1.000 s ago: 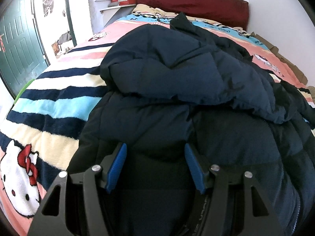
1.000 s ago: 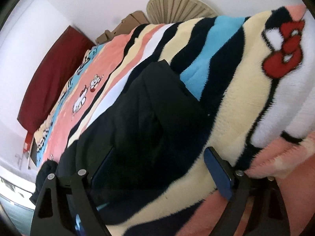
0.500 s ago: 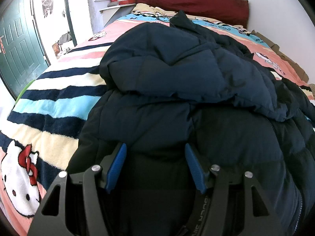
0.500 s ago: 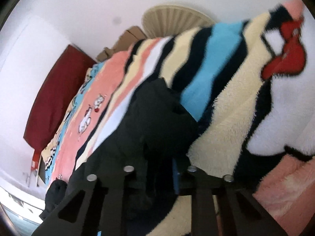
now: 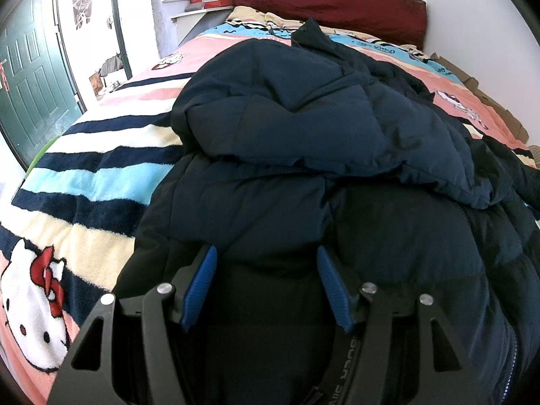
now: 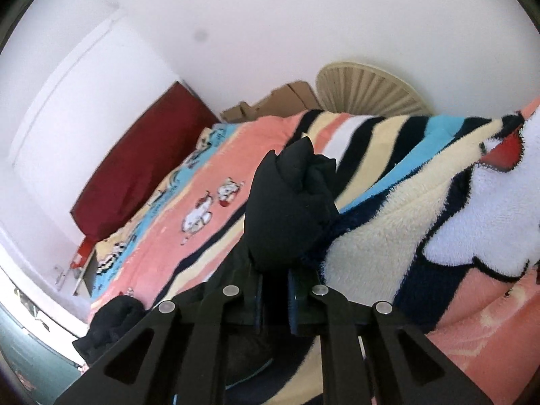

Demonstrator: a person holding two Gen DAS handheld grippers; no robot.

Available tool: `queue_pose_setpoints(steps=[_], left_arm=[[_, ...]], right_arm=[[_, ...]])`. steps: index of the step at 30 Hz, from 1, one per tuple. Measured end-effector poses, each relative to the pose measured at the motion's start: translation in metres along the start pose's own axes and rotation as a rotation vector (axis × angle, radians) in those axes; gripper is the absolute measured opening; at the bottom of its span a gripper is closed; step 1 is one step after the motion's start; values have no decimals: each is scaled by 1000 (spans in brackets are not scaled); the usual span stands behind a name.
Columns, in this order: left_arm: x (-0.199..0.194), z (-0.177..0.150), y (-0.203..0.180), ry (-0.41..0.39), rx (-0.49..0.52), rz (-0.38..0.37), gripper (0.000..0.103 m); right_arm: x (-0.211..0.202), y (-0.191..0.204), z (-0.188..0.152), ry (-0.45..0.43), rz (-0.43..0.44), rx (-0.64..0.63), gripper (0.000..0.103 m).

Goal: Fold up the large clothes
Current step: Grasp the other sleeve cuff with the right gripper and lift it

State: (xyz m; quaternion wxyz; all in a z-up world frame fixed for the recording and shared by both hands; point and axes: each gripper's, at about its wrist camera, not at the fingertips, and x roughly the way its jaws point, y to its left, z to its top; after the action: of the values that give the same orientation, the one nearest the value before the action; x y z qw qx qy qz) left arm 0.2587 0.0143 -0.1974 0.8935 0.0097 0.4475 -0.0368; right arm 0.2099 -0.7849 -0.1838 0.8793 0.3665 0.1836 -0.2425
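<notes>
right gripper (image 6: pixel 274 290) pinching jacket (image 6: pixel 287 209) corner, striped blanket (image 6: pixel 388 222) beside

Bed w/ striped cartoon-cat blanket (image 5: pixel 101 182); navy puffer jacket (image 5: pixel 320 141) heaped on it, red headboard (image 5: pixel 330 3) behind.

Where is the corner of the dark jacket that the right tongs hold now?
In the right wrist view, the jacket corner sits bunched at centre, pinched by the right tongs, lifted above the striped blanket to its right.
</notes>
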Motion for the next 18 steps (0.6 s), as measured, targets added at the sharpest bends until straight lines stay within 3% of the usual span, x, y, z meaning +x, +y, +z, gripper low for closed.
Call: queue_pose_setpoints(steps=[8, 18], left_arm=[[0, 0, 1, 0, -1, -2, 60], [-3, 0, 1, -5, -10, -8, 60]], right_arm=[[-16, 52, 1, -17, 94, -139, 10], [-49, 143, -25, 3, 241, -371, 10]])
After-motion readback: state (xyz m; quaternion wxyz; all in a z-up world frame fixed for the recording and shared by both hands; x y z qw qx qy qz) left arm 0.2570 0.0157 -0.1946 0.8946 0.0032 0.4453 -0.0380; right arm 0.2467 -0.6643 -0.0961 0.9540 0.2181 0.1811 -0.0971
